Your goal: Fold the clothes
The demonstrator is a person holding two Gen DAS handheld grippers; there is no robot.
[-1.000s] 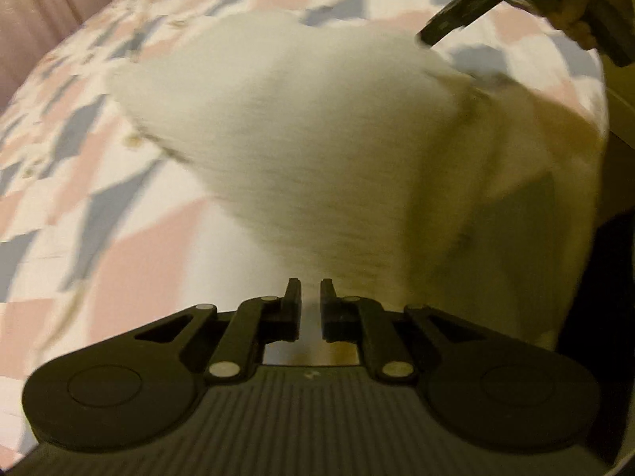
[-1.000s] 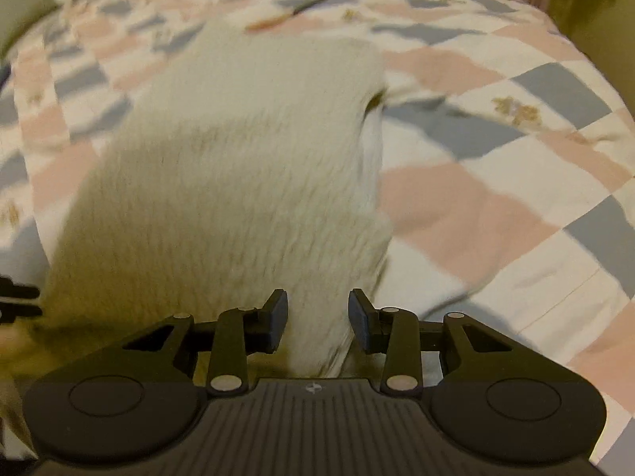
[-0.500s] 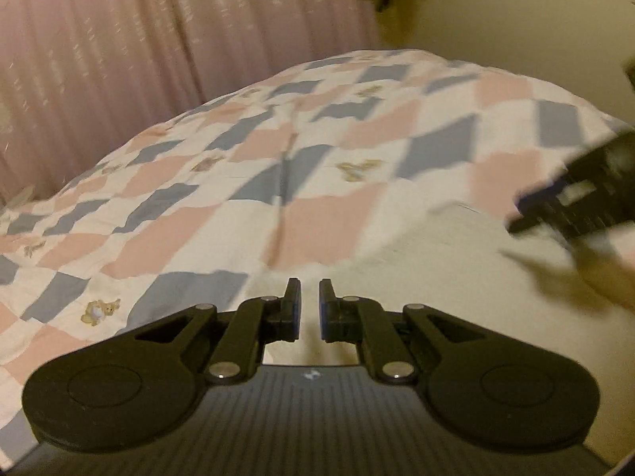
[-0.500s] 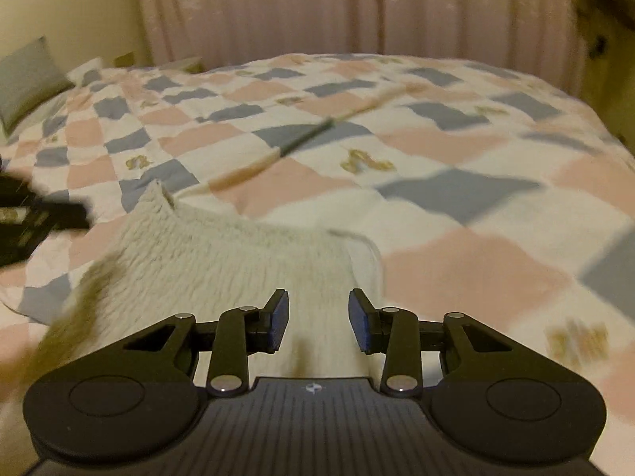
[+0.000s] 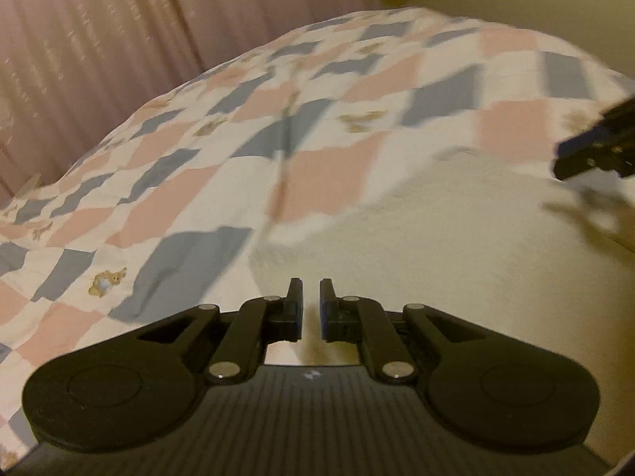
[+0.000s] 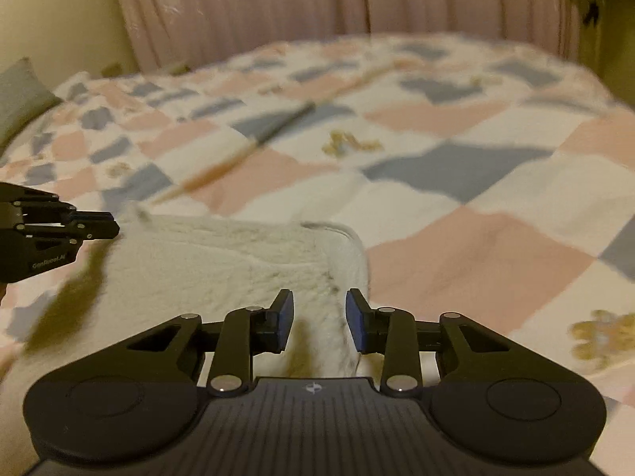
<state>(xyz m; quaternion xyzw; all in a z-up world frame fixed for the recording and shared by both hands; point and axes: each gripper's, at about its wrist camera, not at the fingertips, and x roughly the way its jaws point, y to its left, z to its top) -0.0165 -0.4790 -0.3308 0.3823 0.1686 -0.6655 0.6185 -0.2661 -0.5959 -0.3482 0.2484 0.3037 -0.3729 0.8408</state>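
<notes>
A cream fleece garment (image 5: 456, 246) lies folded on the bed, filling the lower right of the left wrist view and the lower left and centre of the right wrist view (image 6: 222, 261), where its thick doubled edge curves down toward the bottom of the frame. The bed is covered by a quilt (image 5: 206, 182) of pink, grey-blue and white patches with small bear prints, and it spreads across the middle of both views (image 6: 468, 206). The left tongs (image 5: 310, 305) sit at the bottom centre of their own view, above the near edge of the garment, with the jaws set to a narrow gap and nothing between them. The same tongs show at the left edge of the right wrist view (image 6: 107, 228), level with the far left corner of the garment, though whether they touch it cannot be told. The right tongs (image 6: 319, 319) sit at the bottom centre of their view, over the garment's rounded edge, the jaws standing moderately wide apart with only the fleece seen behind the gap and nothing gripped. They also appear, blurred, at the right edge of the left wrist view (image 5: 563, 158), above the garment. Pink curtains (image 6: 317, 0) hang behind the bed across the top of both views (image 5: 139, 27), and a grey pillow (image 6: 22, 95) rests at the upper left of the right wrist view.
</notes>
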